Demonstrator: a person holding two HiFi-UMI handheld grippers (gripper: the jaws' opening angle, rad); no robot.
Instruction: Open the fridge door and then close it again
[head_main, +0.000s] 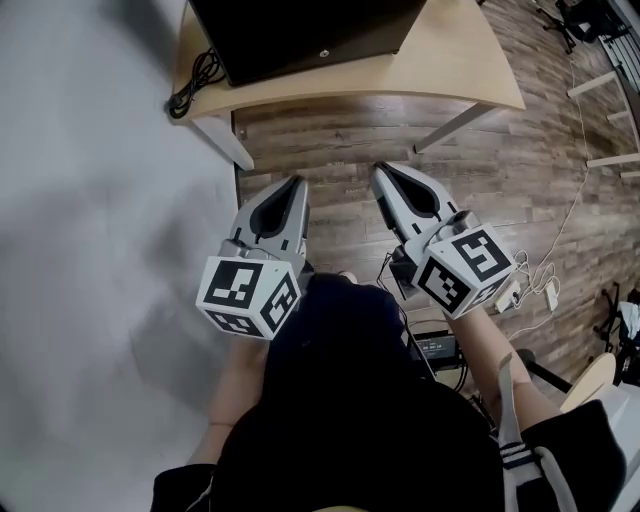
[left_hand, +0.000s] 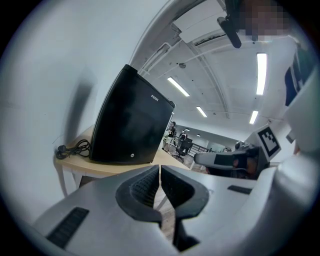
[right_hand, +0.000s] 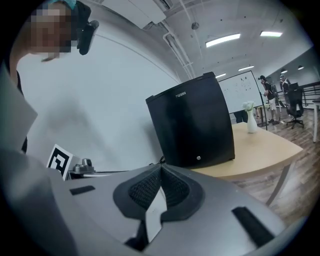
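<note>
A black mini fridge (head_main: 300, 35) stands on a light wooden table (head_main: 460, 60) against the white wall, and its door looks closed. It also fills the middle of the left gripper view (left_hand: 130, 120) and the right gripper view (right_hand: 192, 125), where a small round lock (right_hand: 198, 158) sits low on the front. My left gripper (head_main: 296, 183) and right gripper (head_main: 379, 168) hover side by side over the floor, short of the table, pointing towards the fridge. Both are shut with nothing between the jaws, as seen in the left gripper view (left_hand: 160, 167) and the right gripper view (right_hand: 161, 167).
A coiled black cable (head_main: 195, 80) lies on the table left of the fridge. A white vase (right_hand: 251, 120) stands on the table's right part. The white wall (head_main: 90, 250) runs along the left. A power strip and cords (head_main: 525, 285) lie on the wood floor at right.
</note>
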